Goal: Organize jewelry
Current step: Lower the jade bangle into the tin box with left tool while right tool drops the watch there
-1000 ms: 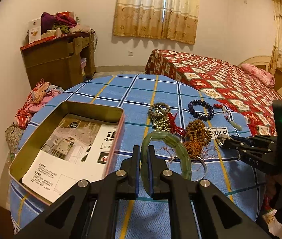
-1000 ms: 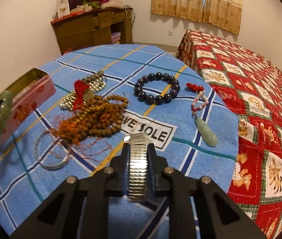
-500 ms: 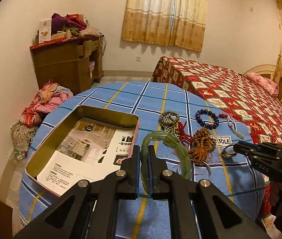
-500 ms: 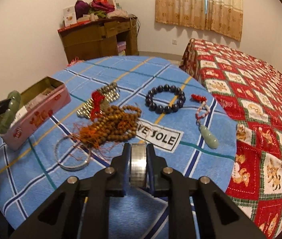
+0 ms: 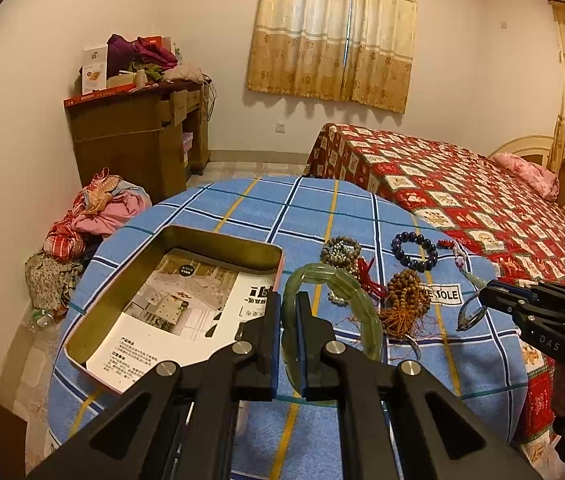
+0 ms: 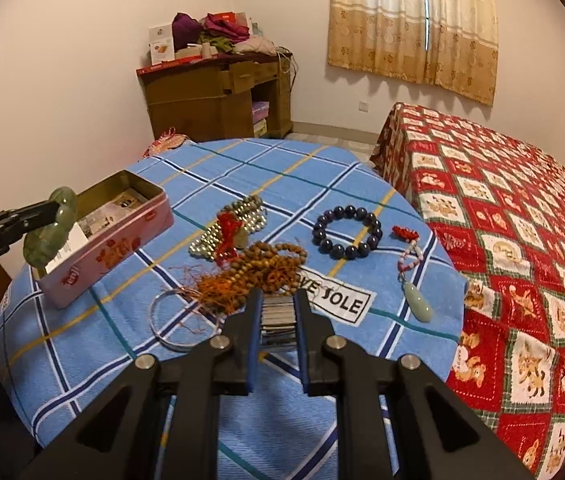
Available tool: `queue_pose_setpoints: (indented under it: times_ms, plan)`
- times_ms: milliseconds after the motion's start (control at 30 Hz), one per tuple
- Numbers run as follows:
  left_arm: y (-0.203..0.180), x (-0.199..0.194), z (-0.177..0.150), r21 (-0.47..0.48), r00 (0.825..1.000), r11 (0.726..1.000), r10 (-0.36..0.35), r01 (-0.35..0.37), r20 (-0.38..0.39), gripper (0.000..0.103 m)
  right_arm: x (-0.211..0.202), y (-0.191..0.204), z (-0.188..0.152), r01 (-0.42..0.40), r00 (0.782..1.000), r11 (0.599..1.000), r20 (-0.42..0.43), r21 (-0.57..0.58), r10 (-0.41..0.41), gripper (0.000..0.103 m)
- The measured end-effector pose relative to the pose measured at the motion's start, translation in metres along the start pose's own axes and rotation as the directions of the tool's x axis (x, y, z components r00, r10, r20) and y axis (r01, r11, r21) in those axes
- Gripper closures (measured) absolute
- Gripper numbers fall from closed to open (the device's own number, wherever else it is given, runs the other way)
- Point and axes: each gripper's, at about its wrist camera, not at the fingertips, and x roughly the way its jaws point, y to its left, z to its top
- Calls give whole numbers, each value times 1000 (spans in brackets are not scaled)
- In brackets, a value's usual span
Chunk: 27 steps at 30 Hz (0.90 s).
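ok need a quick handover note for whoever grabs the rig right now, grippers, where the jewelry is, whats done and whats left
Left gripper: shut on the green jade bangle, held above the cloth beside the open tin.
Right gripper: shut on the silver metal band, lifted off the table.
Still on the table: dark bead bracelet, brown bead strand, silvery bead bracelet with red tassel, thin silver bangle, jade pendant.
Done: no jewelry in the tin yet, only paper.
Left: place both held pieces, then the other five.

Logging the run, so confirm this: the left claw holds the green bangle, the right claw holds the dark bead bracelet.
Wrong on the right claw: the right wrist view shows it shut on a silver metal band; the dark bead bracelet lies on the cloth. The left claw holds the green bangle.
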Motion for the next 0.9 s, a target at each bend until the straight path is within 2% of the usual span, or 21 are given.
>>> queue_pose_setpoints:
  times_ms: [433,900]
  plan:
    - [19,-1,9,-11,999,999,38,-37,11,97,-8,23,27,-40,998,997,44,-66,43,86]
    - [42,15,20,-16,996,996,89,-89,2,97,5,63,62,-127,988,982,67,-141,137,86]
